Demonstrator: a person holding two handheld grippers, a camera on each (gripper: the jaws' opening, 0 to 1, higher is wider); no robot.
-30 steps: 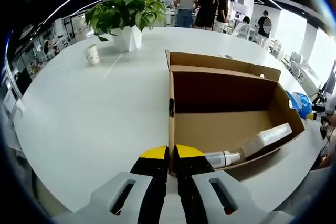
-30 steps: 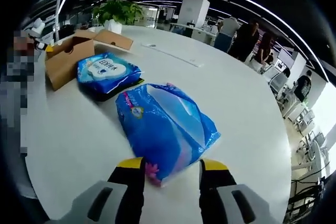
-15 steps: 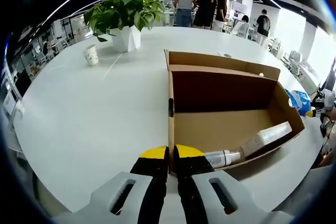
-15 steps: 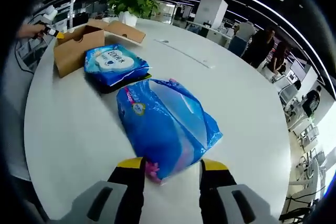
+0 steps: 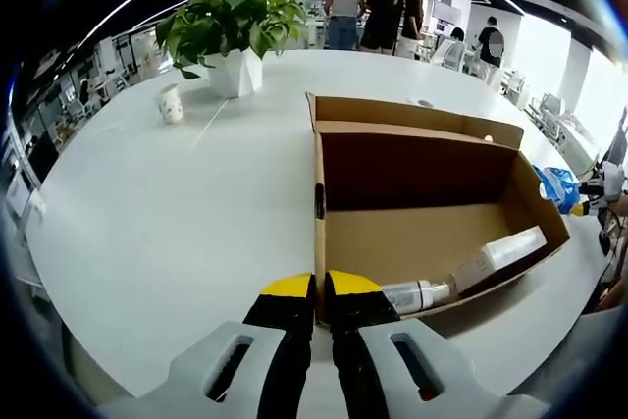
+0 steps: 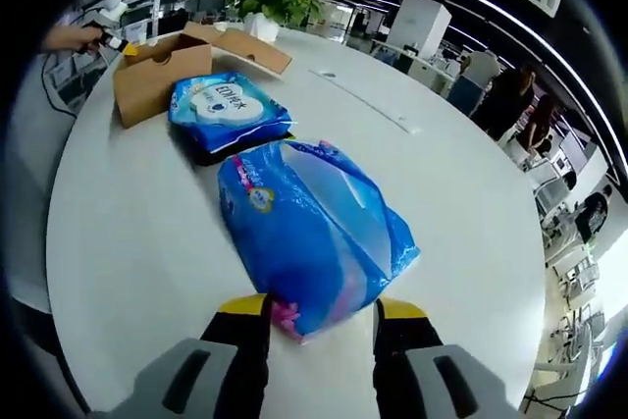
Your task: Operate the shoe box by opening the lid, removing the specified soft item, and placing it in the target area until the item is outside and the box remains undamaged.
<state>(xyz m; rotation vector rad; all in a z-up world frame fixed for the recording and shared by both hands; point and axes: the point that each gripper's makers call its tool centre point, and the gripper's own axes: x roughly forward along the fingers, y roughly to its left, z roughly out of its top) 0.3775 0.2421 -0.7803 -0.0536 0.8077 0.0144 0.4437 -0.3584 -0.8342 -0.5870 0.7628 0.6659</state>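
The brown shoe box (image 5: 422,159) stands open on the white table, its lid folded back on the far side. A white tube (image 5: 510,254) and a clear bottle (image 5: 417,294) lie inside it. My left gripper (image 5: 320,291) is shut on the box's near corner wall. In the right gripper view, a blue plastic bag (image 6: 309,233) of soft goods lies on the table with its near end between the spread jaws of my right gripper (image 6: 321,309), which is open. A blue wipes pack (image 6: 231,110) lies between the bag and the box (image 6: 162,76).
A potted plant (image 5: 235,22) and a paper cup (image 5: 173,102) stand at the far left of the round white table (image 5: 167,223). Several people stand beyond the table's far edge. The table edge curves close behind my right gripper.
The right gripper view has shifted a little, so the box and wipes pack sit further right in it. The bag stays between the open jaws. The left gripper has not moved.
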